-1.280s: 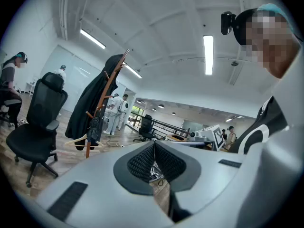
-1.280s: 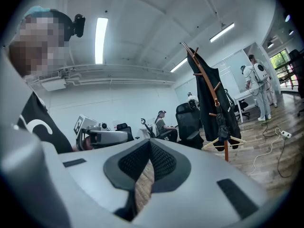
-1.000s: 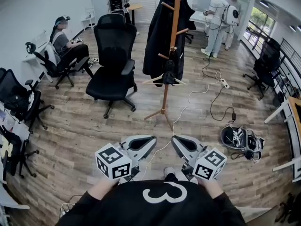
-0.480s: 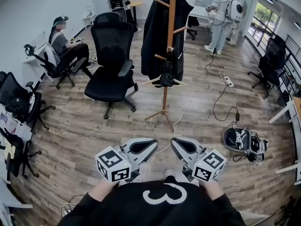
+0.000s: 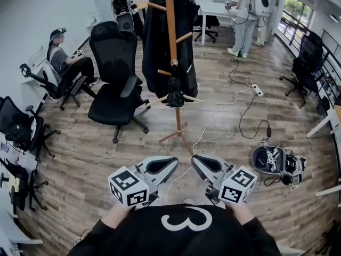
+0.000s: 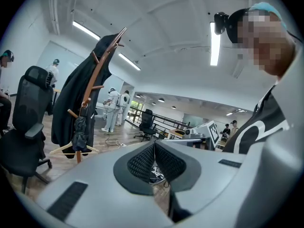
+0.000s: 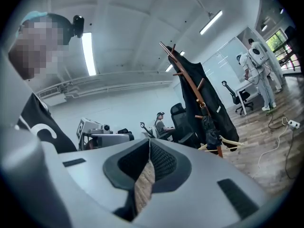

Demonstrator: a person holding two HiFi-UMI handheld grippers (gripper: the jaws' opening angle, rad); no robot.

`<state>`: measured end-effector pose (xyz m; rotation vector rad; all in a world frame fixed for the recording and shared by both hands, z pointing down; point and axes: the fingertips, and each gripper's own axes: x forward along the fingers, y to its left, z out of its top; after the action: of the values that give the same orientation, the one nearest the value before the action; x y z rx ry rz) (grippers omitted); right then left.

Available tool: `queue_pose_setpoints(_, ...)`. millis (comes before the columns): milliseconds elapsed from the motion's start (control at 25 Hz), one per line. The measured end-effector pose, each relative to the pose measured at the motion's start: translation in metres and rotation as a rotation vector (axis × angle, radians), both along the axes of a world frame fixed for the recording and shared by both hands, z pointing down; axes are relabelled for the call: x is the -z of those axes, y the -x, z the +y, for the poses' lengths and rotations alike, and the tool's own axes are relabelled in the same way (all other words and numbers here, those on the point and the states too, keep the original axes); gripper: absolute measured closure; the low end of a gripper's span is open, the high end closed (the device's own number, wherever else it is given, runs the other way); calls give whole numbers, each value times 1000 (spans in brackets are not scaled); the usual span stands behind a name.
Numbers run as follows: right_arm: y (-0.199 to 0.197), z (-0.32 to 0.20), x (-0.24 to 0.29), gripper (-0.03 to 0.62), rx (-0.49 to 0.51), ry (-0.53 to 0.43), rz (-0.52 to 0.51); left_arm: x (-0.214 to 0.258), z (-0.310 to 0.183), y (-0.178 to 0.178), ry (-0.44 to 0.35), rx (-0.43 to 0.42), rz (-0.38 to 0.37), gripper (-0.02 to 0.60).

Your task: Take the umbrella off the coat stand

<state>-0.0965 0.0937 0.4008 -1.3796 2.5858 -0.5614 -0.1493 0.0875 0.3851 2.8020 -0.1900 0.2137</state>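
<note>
- The left tool (image 5: 168,163) and the right tool (image 5: 200,163) are held side by side, each with its jaws together and nothing between them.
- The folded black umbrella (image 5: 175,92) hangs from a low peg of the coat stand (image 5: 178,122), against its pole and well apart from both tools.
- A dark coat (image 5: 154,47) drapes the upper pegs, and a wooden hanger (image 5: 193,98) hangs by the umbrella.
- A black office chair (image 5: 112,89) stands on the wood floor (image 5: 80,159), left of the stand.
</note>
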Motion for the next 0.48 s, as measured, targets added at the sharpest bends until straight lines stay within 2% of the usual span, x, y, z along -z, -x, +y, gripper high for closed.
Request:
queue_pose_setpoints(80,-18,-7,-1,568,5,3,-1,0,-8,-20,-1,2,2,565)
queue_pose_setpoints(240,-58,-21,-3,568,6,25,-72,1,-23,-57,-5,17,7,565)
queue_pose_setpoints(480,-97,-34,-7,568,0,32,-68,3,-35,-94,-30,30,12,565)
